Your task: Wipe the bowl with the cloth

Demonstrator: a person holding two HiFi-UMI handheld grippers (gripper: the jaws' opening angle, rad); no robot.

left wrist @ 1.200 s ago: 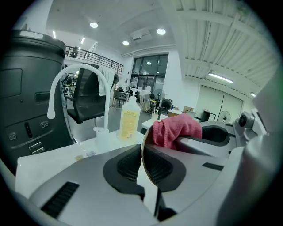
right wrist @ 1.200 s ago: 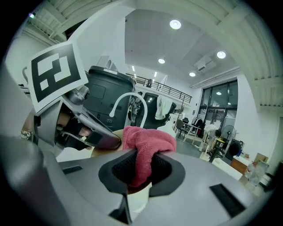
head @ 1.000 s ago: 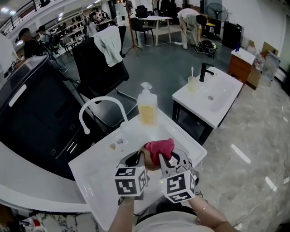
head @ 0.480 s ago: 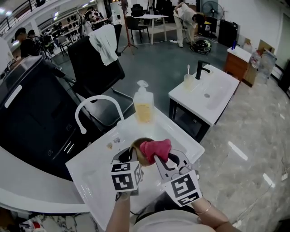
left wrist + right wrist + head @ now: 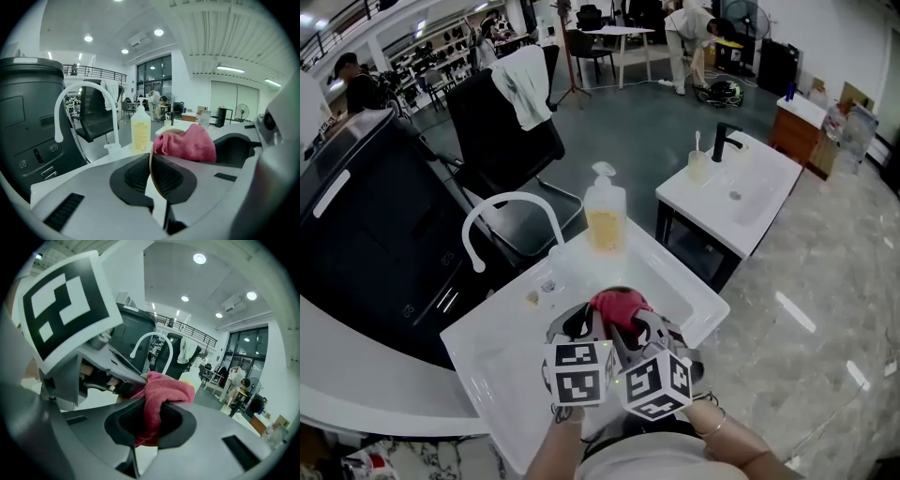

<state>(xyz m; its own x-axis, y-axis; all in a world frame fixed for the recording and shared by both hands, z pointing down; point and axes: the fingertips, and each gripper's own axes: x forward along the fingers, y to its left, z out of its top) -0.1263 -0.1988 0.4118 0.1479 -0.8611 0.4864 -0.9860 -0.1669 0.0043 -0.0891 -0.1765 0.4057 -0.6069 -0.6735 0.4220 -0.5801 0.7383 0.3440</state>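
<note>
Bowl (image 5: 152, 171) hangs edge-on above the sink (image 5: 502, 347), its rim clamped in the left gripper (image 5: 579, 328); the right gripper (image 5: 147, 423) pinches the pink cloth (image 5: 164, 390) at the bowl's far rim.

A grey floor (image 5: 647, 141) is seen at twelve o'clock, and it is met by pale marbled tiles (image 5: 825, 281) at three o'clock. A black office chair (image 5: 502, 141), draped with a white garment (image 5: 525, 84), is placed at eleven o'clock. A white washstand (image 5: 769, 202) with a black tap (image 5: 724, 145) is set at two o'clock. A large black cabinet (image 5: 366, 225) is found at nine o'clock. Round lights (image 5: 199, 258) are set into the white ceiling, and tall windows (image 5: 154, 77) are seen far off.
</note>
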